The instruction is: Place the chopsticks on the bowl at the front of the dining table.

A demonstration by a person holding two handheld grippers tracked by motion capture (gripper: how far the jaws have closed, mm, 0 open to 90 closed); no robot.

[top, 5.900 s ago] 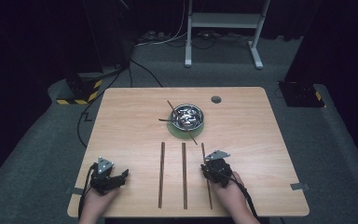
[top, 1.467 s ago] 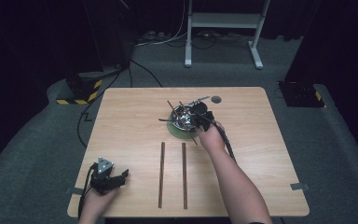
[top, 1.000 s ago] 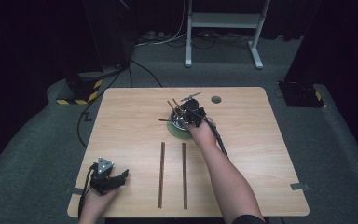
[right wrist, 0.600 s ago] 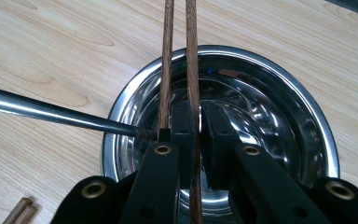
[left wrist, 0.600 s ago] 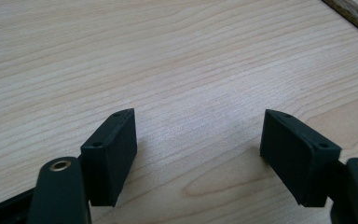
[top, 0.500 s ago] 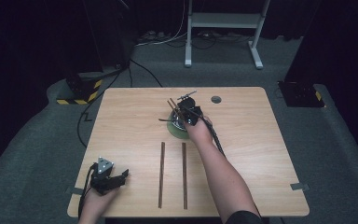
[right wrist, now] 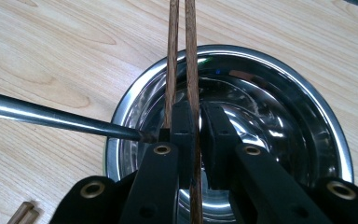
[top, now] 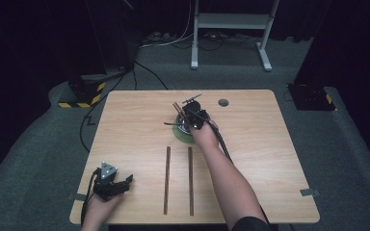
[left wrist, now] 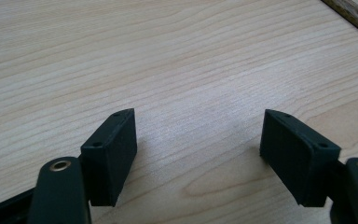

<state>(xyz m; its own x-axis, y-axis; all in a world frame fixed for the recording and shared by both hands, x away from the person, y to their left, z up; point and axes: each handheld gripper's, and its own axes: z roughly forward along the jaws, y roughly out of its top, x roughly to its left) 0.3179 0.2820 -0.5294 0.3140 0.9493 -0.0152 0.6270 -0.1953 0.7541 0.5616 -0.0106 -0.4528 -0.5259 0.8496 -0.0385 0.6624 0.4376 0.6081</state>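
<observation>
Chopstick [right wrist: 192,70] — clenched in the right tool [right wrist: 199,122] over the steel bowl [right wrist: 307,116] — another beside it; left tool [left wrist: 198,144] released.

The table [top: 125,130] is pale wood with a fine, wavy grain – smooth and matt, with a soft sheen close up. The bowl [right wrist: 289,93] near its far edge is polished metal, mirror-bright inside, throwing streaked reflections. The chopsticks [right wrist: 192,56] are dark brown wood, grainy and dull – unlike the smooth, dark metal rod [right wrist: 51,116] lying over the bowl's rim. Both the left gripper [left wrist: 198,154] and the right gripper [right wrist: 198,126] look like matt black plastic, with small brass-coloured eyelets.
</observation>
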